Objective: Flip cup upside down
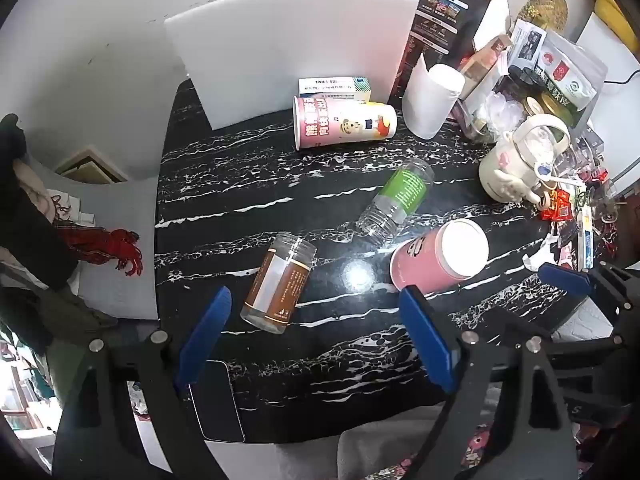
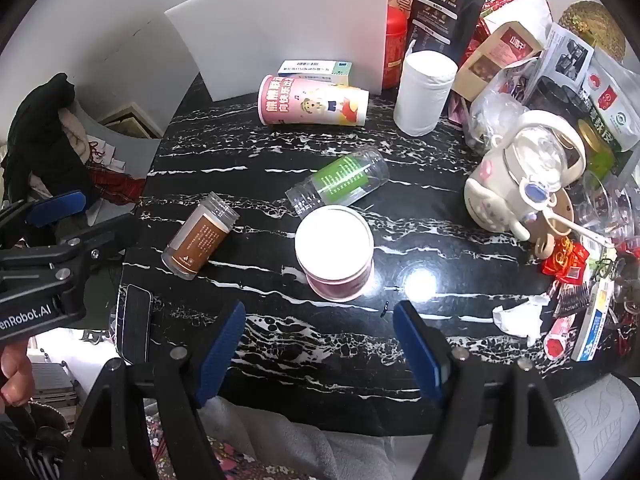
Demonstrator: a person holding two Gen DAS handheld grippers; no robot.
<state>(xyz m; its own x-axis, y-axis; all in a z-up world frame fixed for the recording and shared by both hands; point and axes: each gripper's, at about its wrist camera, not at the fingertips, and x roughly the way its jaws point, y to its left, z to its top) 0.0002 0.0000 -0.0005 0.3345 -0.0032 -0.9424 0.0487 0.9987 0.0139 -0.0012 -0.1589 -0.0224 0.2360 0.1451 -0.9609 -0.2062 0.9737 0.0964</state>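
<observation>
Both grippers hovering empty over a crowded bench, one pink cup already bottom-up

The pink cup [image 2: 334, 254] is standing inverted mid-bench; the printed cup [image 2: 314, 101] is lying on its side at 12 o'clock. Both the left gripper [image 1: 316, 334] and the right gripper [image 2: 320, 344] are hanging with fingers spread wide. Reaching past could be knocking the green-label bottle [image 2: 340, 182] or brown-label jar [image 2: 198, 240] into rolling.

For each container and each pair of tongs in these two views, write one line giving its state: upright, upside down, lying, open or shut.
Pink cup: upside down, white base facing up.
Cartoon-print cup: lying on its side.
Green-label jar: lying, no lid.
Brown-label jar: lying, no lid.
White cup: standing upside down.
Left tongs: open, holding nothing.
Right tongs: open, holding nothing.
</observation>
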